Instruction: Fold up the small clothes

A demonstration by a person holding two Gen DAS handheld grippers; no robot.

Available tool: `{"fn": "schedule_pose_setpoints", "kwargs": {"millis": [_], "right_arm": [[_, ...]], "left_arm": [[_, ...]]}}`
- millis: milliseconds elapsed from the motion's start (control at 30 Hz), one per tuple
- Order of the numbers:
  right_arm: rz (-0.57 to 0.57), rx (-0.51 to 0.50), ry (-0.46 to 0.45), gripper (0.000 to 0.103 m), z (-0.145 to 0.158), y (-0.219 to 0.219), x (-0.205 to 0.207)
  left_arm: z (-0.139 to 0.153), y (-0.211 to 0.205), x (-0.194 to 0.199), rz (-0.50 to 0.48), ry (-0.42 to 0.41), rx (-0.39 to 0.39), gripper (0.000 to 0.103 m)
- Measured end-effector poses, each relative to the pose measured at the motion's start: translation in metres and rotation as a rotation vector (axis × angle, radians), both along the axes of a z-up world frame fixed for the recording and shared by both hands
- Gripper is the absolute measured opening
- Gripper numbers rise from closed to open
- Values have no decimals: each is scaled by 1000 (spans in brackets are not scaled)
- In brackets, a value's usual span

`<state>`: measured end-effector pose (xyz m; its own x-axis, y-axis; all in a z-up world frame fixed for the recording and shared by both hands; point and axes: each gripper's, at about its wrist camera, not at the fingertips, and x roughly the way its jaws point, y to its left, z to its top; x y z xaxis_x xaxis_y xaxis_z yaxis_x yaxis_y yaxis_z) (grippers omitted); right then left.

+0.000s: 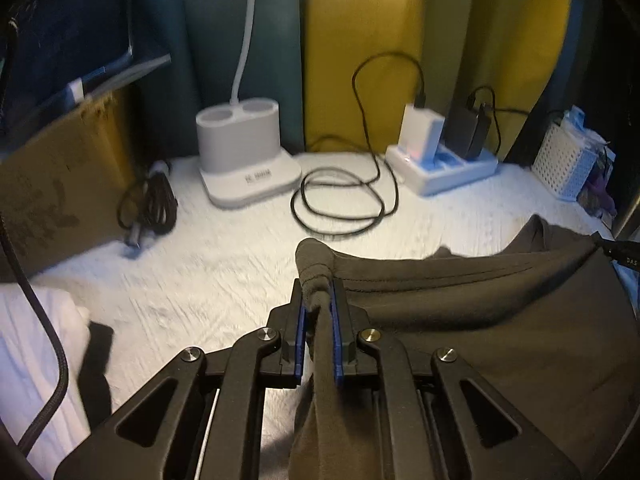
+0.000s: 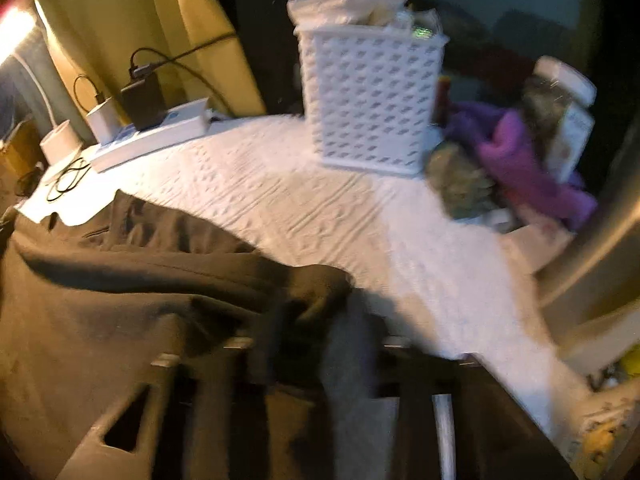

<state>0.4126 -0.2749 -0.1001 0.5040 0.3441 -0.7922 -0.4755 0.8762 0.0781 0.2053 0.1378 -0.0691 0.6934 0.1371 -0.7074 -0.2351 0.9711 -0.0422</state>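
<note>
Cloth is getting pinched right now. The left gripper (image 1: 319, 304) is squeezing a bunched-up corner of the dark brown garment (image 1: 480, 300), and its blue pads (image 1: 335, 320) are pressing on the fabric from both sides. A little rolled lump of the cloth is poking out past the tips, and a strip of it is hanging back between the fingers toward the camera. The rest of the garment is spreading out to the right of that gripper, lying on the white bumpy cover (image 1: 200, 280).

From the right wrist view, everything is blurry. The right gripper (image 2: 312, 320) is sitting at the near edge of the same dark brown garment (image 2: 120, 280), with a fold of cloth bunching up right at its tips. The cloth is lying to the left of it and in front of it. The fingers are looking close together, but I cannot tell if they are truly gripping the fabric.

Farther back, a white basket with holes (image 2: 368, 100) is standing on the cover, well apart from the garment. A purple cloth (image 2: 520, 164) is lying beside the basket. A black cable (image 1: 340, 204) is curling on the cover beyond the left gripper, near a white holder (image 1: 244, 148).
</note>
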Motion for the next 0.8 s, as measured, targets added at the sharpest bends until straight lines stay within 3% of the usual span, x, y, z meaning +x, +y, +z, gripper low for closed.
{"fn": "schedule_pose_setpoints", "kwargs": {"millis": [33, 167, 367, 400, 433, 467, 533, 600, 800], "right_arm": [[4, 0, -8, 13, 2, 1, 0], [-1, -8, -61, 12, 14, 12, 14], [1, -90, -27, 14, -2, 19, 28], [-9, -105, -41, 17, -2, 18, 26], [-23, -124, -49, 32, -3, 17, 25], [-49, -158, -66, 59, -3, 14, 23], [-90, -186, -84, 84, -3, 5, 20], [-89, -173, -66, 84, -3, -5, 14], [-92, -182, -82, 84, 7, -22, -17]], "left_arm": [[4, -1, -1, 0, -14, 3, 9], [2, 2, 5, 17, -27, 12, 9], [-22, 14, 14, 61, 88, -38, 11], [-22, 14, 12, 79, 90, -28, 11], [-20, 15, 9, 90, 91, -23, 11], [-18, 16, 5, 99, 87, -18, 13], [-12, 19, -3, 115, 80, -10, 24], [-6, 20, -14, 121, 67, -8, 32], [7, 15, -51, 118, 51, -13, 34]]}}
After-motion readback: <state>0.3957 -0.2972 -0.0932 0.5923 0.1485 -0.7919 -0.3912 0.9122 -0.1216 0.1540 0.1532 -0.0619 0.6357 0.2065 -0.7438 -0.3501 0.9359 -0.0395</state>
